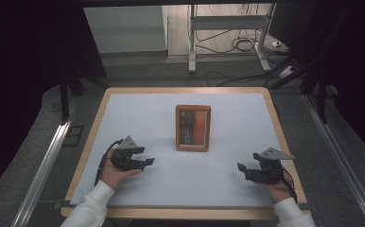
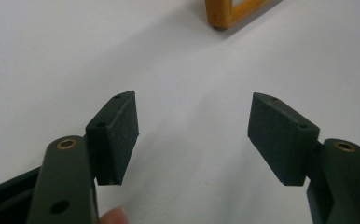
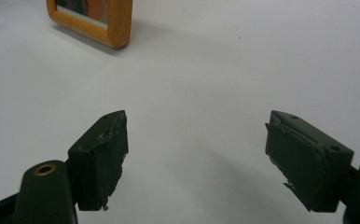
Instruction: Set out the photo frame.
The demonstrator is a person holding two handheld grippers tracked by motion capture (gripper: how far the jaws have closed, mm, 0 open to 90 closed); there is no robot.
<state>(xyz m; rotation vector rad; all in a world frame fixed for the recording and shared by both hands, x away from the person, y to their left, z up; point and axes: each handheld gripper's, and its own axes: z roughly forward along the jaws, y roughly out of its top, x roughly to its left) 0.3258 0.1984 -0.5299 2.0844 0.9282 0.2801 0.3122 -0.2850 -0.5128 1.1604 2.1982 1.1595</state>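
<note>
White tabletop (image 1: 138, 118), unlabelled wooden picture frame (image 1: 193, 127), writing unreadable.

Picture frame (image 1: 193, 127) being flanked by two claws on the tabletop (image 1: 138, 106).
The left claw (image 1: 145, 157) is being held at the near left, the right claw (image 1: 243, 170) at the near right, both well apart from the frame.

Dim, even overhead light, soft shadows on white table (image 1: 138, 113), dark surroundings, close jaws slightly blurred
</note>
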